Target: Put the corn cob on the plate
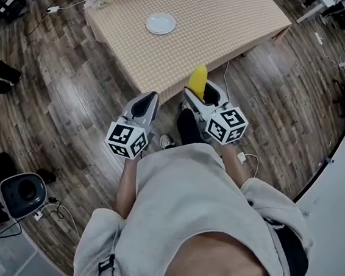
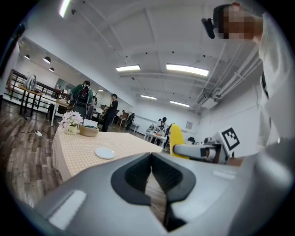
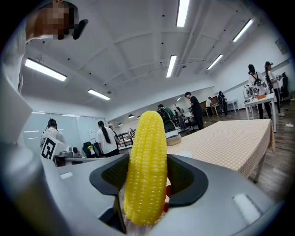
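The right gripper is clenched on the cob, which stands upright between its jaws. The left gripper is closed and empty. The plate lies well ahead and left of the right gripper, on the table. Hold the clamp firm, carry the cob over the plate, lower it, then release.

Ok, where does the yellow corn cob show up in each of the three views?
Head view: the yellow corn cob sits just right of centre, sticking out of the right gripper, against the near edge of the checked-cloth table.
Left gripper view: right of centre, upright, beyond this gripper's jaws.
Right gripper view: dead centre, upright, clamped between the jaws.
Shared landmark: the checked-cloth table.
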Motion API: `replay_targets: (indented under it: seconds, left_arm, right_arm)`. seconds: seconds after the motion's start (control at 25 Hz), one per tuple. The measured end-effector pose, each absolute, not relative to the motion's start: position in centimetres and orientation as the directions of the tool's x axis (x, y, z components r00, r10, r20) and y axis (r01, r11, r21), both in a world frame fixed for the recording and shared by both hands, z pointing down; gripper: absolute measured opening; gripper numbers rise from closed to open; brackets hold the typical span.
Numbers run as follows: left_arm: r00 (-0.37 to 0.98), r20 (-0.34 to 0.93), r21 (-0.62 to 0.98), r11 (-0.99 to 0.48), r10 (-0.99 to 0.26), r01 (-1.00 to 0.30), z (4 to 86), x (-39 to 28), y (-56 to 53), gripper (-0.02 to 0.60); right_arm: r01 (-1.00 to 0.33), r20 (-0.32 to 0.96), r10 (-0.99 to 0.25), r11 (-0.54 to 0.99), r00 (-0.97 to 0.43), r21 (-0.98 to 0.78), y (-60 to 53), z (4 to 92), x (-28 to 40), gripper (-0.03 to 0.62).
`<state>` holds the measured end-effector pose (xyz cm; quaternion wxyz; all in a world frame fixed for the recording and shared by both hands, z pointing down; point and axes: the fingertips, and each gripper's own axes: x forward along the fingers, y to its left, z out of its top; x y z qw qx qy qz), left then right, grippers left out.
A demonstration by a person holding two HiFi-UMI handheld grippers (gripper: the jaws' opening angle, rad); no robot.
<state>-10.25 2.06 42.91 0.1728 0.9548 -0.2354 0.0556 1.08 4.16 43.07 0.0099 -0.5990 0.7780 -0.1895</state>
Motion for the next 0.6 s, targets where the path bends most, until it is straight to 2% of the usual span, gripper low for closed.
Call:
replay_targets:
  seconds: [0.6]
  left_arm:
    - [0.847, 0.227, 0.307, -0.789, -0.482, -0.531, 44.7, -4.7, -7.3, 0.008]
  right_arm:
    - [-0.905, 0.228, -0.915, 0.242, -0.332, -0.350, -5.0, 45.3, 6.8, 0.253]
